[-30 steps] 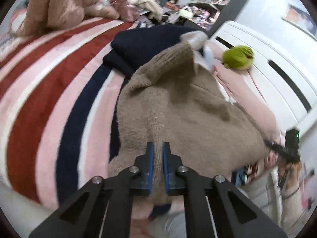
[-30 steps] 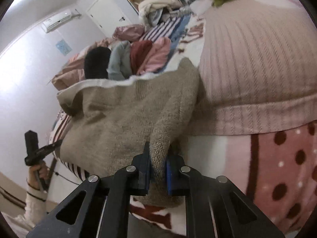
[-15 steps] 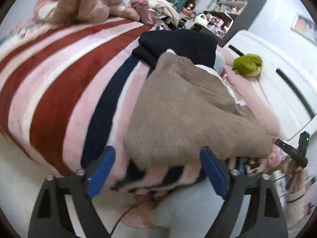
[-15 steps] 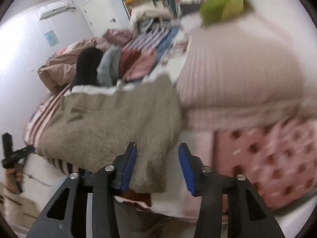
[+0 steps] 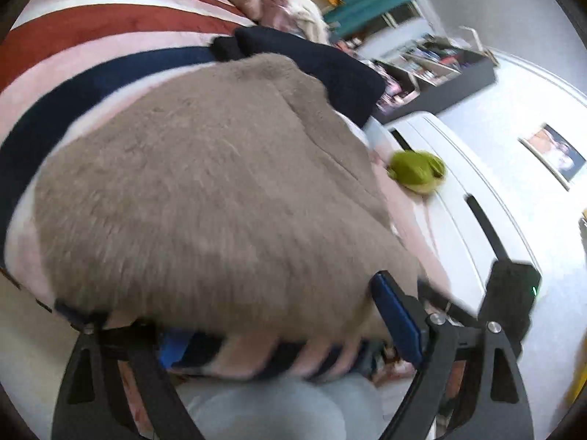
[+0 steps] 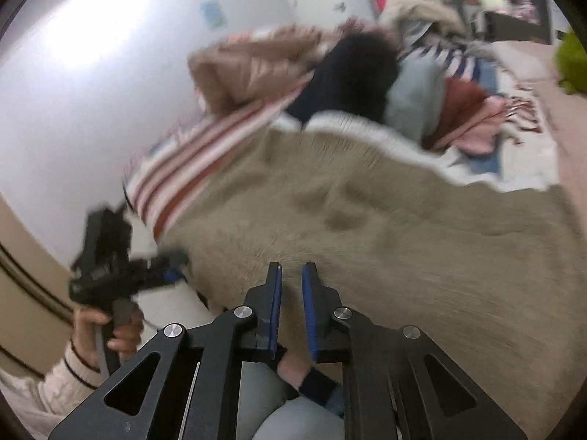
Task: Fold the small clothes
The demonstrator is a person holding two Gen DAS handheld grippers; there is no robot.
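Two grippers are working over one sweater | striped blanket is lying beneath | tan sweater is resting flat on it at the near edge | left gripper is gaping wide, gripping nothing | right gripper is narrowly parted, empty | advice: be pinching one hem layer squarely before folding.

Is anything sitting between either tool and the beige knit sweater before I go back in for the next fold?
Nothing visible. The beige sweater lies right ahead of the left tool, whose jaws straddle its near edge. The right tool points straight at it, jaws narrowly apart and holding nothing.
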